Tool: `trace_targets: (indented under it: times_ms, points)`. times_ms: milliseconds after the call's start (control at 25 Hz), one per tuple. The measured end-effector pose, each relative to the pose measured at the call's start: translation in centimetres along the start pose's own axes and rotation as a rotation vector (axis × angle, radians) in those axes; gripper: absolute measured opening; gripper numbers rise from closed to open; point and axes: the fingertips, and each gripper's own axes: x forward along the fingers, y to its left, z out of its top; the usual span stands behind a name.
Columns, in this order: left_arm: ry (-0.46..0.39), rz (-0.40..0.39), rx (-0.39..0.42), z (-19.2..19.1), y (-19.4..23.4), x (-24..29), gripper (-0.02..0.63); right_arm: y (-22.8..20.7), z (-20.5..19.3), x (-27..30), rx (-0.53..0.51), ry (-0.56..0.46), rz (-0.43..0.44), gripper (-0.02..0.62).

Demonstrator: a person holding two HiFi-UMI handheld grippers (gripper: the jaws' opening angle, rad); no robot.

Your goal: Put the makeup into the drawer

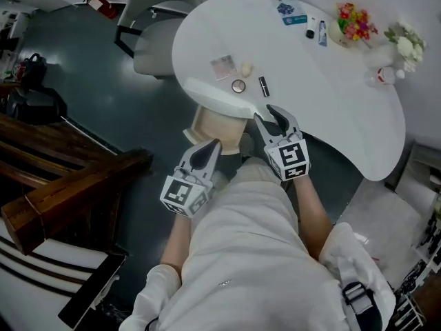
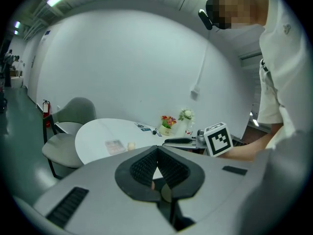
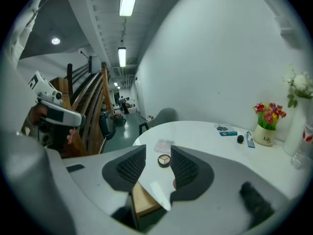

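— Lap (image 1: pixel 255 254) in white cloth nearest, then both tools. State of the left gripper (image 1: pixel 215 143)?

— Clenched, pads tip to tip, nothing between. Hangs just short of the open drawer (image 1: pixel 207 126) under the rim of the table (image 1: pixel 331 116).

— And the right gripper (image 1: pixel 267 114)?

— Released, jaws apart, empty. Pointed over the table edge.

— Whereabouts of the makeup?

— All on the tabletop, none in the drawer as far as can be seen. Round compact (image 1: pixel 238 85) closest to the rim, dead ahead of the right gripper, framed between its jaws in the right gripper view. Dark lipstick (image 1: pixel 263 85) just beside it, long axis pointing away from the person. Beige sponge (image 1: pixel 247 68) and pale palette (image 1: pixel 222 66) a little beyond.

— Nearer hand?

— Right, clearly. Probably best for the compact first, then back and leftward into the drawer.

— Anything readable?

— Little. Lettering on the flower vase (image 3: pixel 266 140), perhaps "Life". Print on the blue card (image 1: pixel 295 19) too small to read. Only square markers on the cubes.
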Motion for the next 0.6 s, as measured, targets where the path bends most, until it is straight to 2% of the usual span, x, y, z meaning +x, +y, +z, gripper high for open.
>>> trace_targets:
  times_ms: [280, 600]
  points:
    - [0.023, 0.087, -0.052, -1.3, 1.0, 0.9, 0.008, -3.2, -4.2, 4.0, -0.039, 0.113, 0.013, 0.181]
    - [0.039, 0.132, -0.092, -1.9, 1.1, 1.6, 0.009, -6.0, -8.9, 8.0, -0.04, 0.24, -0.002, 0.181]
